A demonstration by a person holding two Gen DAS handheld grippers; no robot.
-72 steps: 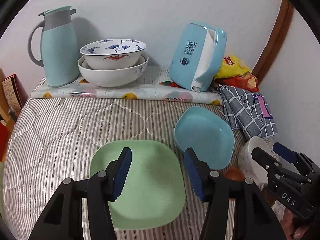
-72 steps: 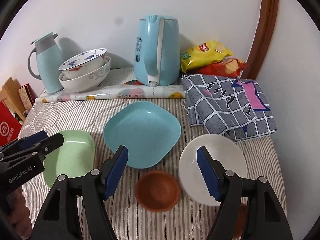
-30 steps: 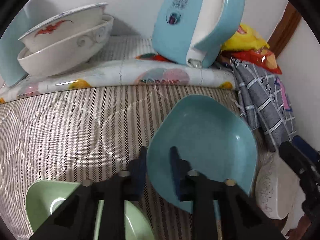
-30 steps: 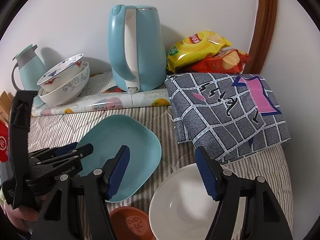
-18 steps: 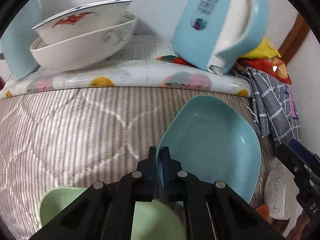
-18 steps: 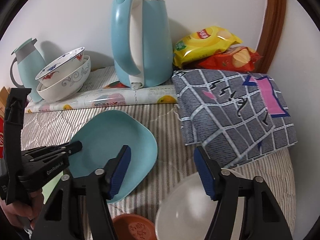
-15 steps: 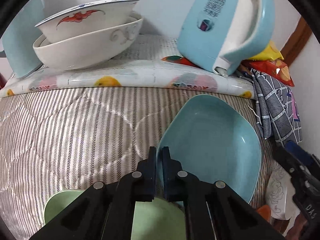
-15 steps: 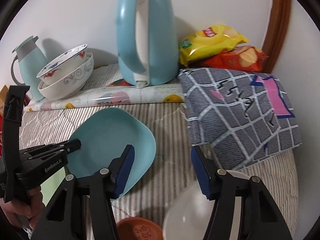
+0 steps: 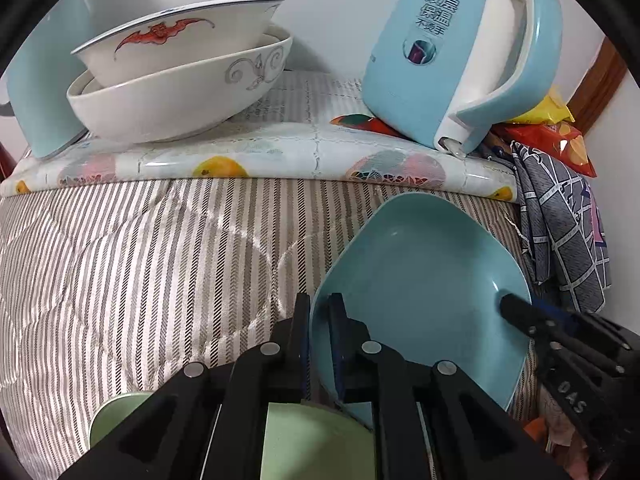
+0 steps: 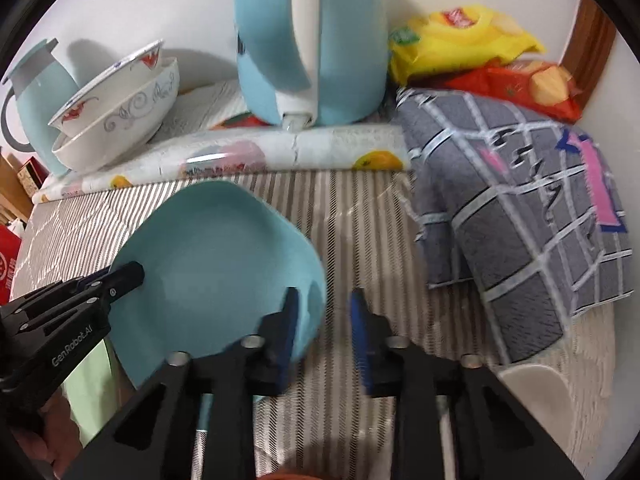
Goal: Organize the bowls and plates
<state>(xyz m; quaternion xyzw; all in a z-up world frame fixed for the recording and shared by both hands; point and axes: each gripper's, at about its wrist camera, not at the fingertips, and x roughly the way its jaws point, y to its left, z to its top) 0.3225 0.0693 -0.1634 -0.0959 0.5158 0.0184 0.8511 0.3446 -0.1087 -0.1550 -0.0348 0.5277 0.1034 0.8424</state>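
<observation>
My left gripper (image 9: 319, 316) is shut on the near-left rim of the blue square plate (image 9: 424, 280) and holds it tilted above the striped quilt. In the right wrist view the same blue plate (image 10: 216, 268) has my right gripper (image 10: 322, 314) at its right rim, jaws partly apart around the edge, one finger over the plate. The left gripper (image 10: 120, 276) shows on the plate's left rim. The green plate (image 9: 316, 440) lies under my left gripper. A white plate (image 10: 536, 384) lies at lower right.
Two stacked white bowls (image 9: 180, 76) stand at the back left beside a blue jug (image 9: 44, 92). A blue kettle (image 9: 460, 60) stands at the back right on a fruit-print mat (image 9: 280, 156). A grey checked cloth (image 10: 520, 200) and snack bags (image 10: 460, 40) lie right.
My left gripper closed on the blue plate's rim and tilted it up. My right gripper moved left and forward to the plate's right rim and narrowed its jaws.
</observation>
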